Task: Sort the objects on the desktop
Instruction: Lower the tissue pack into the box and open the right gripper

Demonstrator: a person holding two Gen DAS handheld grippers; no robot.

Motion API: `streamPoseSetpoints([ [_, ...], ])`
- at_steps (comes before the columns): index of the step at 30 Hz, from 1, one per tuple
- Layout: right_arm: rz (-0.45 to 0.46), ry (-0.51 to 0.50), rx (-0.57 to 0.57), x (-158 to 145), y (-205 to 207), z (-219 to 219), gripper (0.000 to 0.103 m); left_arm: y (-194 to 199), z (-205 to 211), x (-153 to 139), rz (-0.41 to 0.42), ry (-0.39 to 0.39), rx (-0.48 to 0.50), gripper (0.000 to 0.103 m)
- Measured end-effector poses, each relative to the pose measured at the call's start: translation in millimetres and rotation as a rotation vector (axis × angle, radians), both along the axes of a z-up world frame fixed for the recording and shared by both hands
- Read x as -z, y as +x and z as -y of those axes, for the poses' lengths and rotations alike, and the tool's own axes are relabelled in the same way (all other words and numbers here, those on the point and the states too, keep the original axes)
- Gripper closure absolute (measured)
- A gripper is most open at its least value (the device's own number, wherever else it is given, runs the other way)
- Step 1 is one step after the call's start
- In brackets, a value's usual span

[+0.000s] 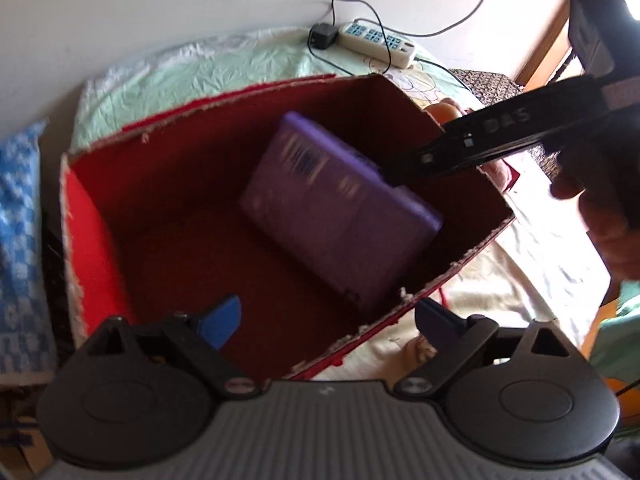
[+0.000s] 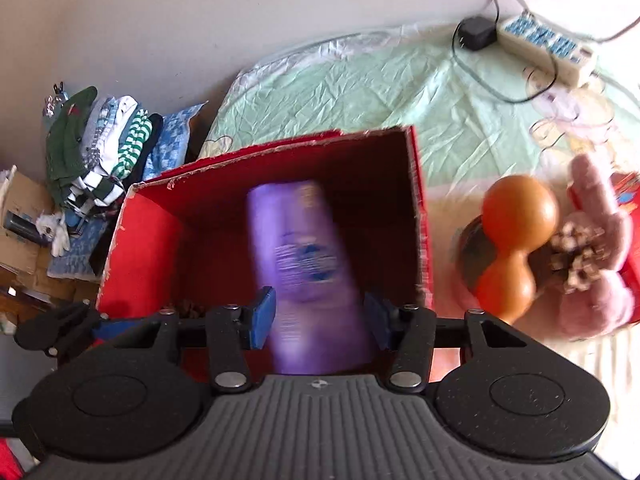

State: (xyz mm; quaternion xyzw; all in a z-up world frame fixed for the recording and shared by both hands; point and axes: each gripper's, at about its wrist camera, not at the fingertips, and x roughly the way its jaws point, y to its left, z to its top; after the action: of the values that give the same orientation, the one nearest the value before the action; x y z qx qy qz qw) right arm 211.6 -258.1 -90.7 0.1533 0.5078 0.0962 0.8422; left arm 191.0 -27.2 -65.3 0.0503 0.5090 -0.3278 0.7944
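Over on the left edge of the right wrist view sits a pile of folded clothes [image 2: 100, 148], not part of anything right now. Moving right, the red box [image 2: 144, 240] fills the middle of both views, open top, resting on a crinkly green sheet [image 2: 360, 92] that covers the worktop.

Left tool [image 1: 326, 322] hovers at the box's near rim with its blue pads spread wide apart, nothing between them. It looks like it's just keeping watch over the box.

Purple box [image 2: 308, 276] is the thing that matters. It's blurry in both views, so fine detail is a guess. In the right wrist view it lies straight ahead of the right tool [image 2: 320, 316], long axis running away from the camera down into the red box. The blue pads flank its near end, left one about touching, right one with what looks like a sliver of gap, so I honestly can't tell whether it's clamped or just let go. From the left wrist view, the purple box is inside the red box, leaning toward the upper right wall, with the right tool's black finger reaching in at its top edge.

So the right hand is clearly the nearer one; my guess is the next move is pulling straight back out along that long axis.

Further right: an orange gourd-shaped thing [image 2: 516, 240], a pink plush [image 2: 596, 272], and a power strip [image 2: 548, 46] in the upper right.
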Motion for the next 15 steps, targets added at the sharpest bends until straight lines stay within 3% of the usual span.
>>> streamPoseSetpoints([
  [2,-0.005,0.002,0.021,7,10,-3,0.053,2,5,-1,-0.013,-0.02,-0.011,0.007],
  [6,0.012,-0.041,0.001,5,20,-11,0.046,1,16,-11,0.022,-0.029,-0.023,0.011],
  [8,0.024,-0.075,-0.032,4,22,-15,0.037,2,21,-15,0.031,-0.034,-0.021,0.011],
  [15,0.009,-0.11,-0.021,10,32,-17,0.037,14,31,-21,0.058,0.013,-0.064,0.011],
])
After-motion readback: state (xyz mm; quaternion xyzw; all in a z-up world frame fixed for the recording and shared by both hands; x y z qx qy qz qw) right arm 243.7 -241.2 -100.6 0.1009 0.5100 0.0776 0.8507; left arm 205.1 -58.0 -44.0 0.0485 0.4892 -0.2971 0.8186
